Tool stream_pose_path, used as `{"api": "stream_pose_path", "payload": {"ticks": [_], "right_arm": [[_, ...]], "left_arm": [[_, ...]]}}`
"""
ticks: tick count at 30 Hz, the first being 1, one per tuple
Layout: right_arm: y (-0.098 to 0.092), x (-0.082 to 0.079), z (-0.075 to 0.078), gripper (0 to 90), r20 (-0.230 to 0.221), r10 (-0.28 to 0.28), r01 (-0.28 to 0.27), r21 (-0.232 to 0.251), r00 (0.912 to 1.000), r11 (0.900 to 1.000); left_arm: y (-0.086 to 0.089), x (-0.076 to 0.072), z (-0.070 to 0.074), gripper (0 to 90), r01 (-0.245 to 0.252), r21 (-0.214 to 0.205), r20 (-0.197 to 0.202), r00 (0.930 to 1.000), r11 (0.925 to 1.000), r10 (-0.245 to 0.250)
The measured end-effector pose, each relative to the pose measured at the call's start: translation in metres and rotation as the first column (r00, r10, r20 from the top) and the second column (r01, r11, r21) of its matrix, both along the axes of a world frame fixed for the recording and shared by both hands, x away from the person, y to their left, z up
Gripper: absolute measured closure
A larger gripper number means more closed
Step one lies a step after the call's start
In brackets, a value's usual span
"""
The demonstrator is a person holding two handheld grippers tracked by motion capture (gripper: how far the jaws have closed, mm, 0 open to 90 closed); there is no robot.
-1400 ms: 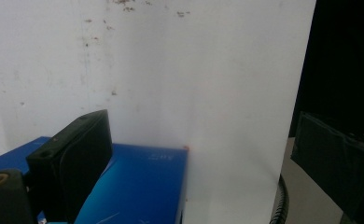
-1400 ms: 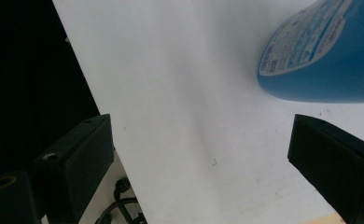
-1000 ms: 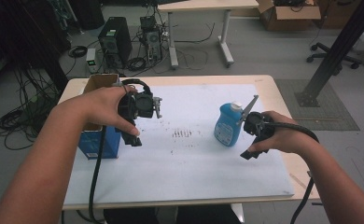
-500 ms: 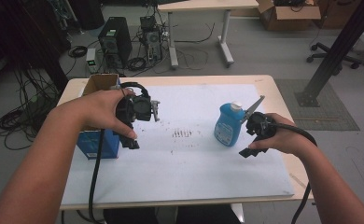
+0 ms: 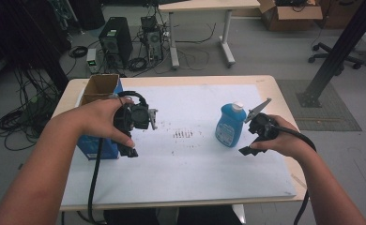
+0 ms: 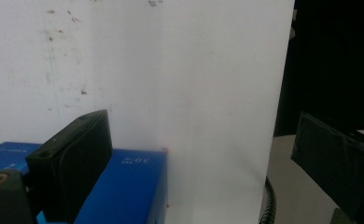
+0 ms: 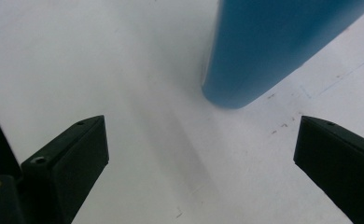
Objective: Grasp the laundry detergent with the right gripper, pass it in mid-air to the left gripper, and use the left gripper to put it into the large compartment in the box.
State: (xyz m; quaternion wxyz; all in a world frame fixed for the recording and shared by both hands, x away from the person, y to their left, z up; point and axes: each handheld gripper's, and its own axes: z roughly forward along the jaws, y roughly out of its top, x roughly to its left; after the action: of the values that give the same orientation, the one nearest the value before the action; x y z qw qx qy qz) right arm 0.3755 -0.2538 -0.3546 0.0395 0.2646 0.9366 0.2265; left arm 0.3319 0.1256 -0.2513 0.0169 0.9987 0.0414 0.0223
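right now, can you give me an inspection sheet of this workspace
surface: table under a white sheet with dark specks near its middle
job's things: blue bottle upright with white cap, right of centre; blue box at the sheet's left edge, open cardboard box behind it
clutter: nothing seen
grippers: left gripper open, over the blue box's near corner; right gripper open, beside the bottle, apart from it
cables: one trails from each gripper toward the table's near edge
surroundings: computer tower, floor wiring, a second table, an office chair
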Motion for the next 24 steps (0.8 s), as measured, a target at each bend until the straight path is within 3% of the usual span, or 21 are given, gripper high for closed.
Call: {"api": "stream_pose_path", "payload": {"ticks": [3,14,24], "right_arm": [[0.000,0.001,-0.002,2.6,0.034,-0.021,0.020,0.032,0.9992,0.9993],[0.004,0.010,-0.011,2.9,0.053,-0.057,0.052,0.092,0.9970,0.9944],[0.007,0.014,-0.022,2.4,0.104,-0.122,0.103,0.178,0.9870,0.9787]], "left_arm": [[0.003,0.000,-0.005,5.6,-0.008,0.005,-0.007,0.9999,1.0000,0.008],[0.009,-0.001,-0.008,5.6,-0.020,0.006,-0.017,0.9996,0.9998,0.020],[0.015,-0.001,-0.009,5.7,-0.031,0.015,-0.028,0.9991,0.9994,0.031]]}}
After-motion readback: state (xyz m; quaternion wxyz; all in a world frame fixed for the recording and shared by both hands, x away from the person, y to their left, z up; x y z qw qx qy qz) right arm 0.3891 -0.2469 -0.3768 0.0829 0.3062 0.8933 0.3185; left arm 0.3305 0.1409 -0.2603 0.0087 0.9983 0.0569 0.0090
